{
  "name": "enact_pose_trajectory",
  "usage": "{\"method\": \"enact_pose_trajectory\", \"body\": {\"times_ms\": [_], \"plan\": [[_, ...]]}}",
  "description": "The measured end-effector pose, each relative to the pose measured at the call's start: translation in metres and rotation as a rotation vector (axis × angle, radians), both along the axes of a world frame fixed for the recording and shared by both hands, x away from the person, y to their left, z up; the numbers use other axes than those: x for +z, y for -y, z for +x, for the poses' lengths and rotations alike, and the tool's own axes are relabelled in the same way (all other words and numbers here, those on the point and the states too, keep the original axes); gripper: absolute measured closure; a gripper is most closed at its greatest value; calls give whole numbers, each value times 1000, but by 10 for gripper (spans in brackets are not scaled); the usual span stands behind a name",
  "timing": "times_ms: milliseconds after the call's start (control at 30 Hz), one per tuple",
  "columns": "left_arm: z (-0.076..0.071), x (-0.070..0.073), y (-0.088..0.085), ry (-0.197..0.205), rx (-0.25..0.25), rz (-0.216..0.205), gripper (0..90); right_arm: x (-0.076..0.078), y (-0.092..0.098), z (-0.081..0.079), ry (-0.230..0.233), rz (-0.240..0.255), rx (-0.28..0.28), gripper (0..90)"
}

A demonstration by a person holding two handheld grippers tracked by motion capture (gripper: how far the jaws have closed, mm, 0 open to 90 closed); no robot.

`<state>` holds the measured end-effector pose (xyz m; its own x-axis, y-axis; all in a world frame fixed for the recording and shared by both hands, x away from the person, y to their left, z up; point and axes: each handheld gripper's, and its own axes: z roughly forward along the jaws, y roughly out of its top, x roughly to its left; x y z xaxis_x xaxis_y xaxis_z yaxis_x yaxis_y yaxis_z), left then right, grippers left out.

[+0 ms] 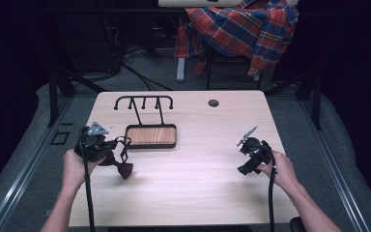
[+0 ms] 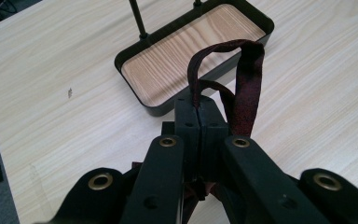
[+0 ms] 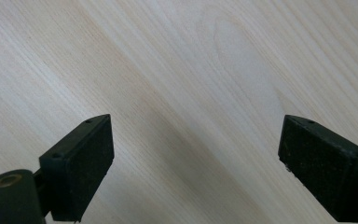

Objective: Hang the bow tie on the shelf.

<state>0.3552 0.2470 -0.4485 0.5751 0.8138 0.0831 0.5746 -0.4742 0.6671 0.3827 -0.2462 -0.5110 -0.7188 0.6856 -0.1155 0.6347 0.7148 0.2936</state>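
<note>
Left hand-held gripper [image 2: 199,122] is clamped on the dark red strap [image 2: 242,84] of a bow tie [image 1: 121,167], which hangs just over the counter [image 1: 193,183] beside the black wooden-floored tray [image 1: 150,136] and its hook rack [image 1: 144,102]. Well apart, the right hand-held gripper [image 3: 196,163] hovers with jaws wide apart above bare wood.
</note>
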Motion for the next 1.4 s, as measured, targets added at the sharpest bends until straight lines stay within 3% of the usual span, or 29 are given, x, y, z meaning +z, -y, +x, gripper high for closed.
{"method": "enact_pose_trajectory", "body": {"times_ms": [333, 433, 500, 533, 567, 767, 800, 967, 1400], "plan": [[10, 9, -1, -18, -9, -9, 892, 1, 11, -7, -2, -18, -17, 100], [12, 12, 0, -5, -4, -12, 892, 0, 9, -7, -1, 1, -18, 99], [13, 14, 1, 3, -3, -15, 892, 1, 7, -6, -2, -30, -9, 99], [13, 15, 1, 5, -4, -15, 892, -1, 6, -6, -2, -7, -16, 99], [13, 17, 1, 13, -1, -16, 892, 0, 6, -5, -8, -26, -8, 99], [17, 17, 1, 20, 9, -5, 892, -2, 4, -3, -5, 1, -8, 99], [18, 17, 0, 18, 9, -5, 892, -1, 3, -2, -11, -21, 3, 99], [22, 19, -1, 32, 20, -3, 892, 0, 2, -1, -16, -31, 14, 99], [31, 29, -6, 66, 38, -19, 892, -2, 3, -3, -8, -8, 0, 99]]}}
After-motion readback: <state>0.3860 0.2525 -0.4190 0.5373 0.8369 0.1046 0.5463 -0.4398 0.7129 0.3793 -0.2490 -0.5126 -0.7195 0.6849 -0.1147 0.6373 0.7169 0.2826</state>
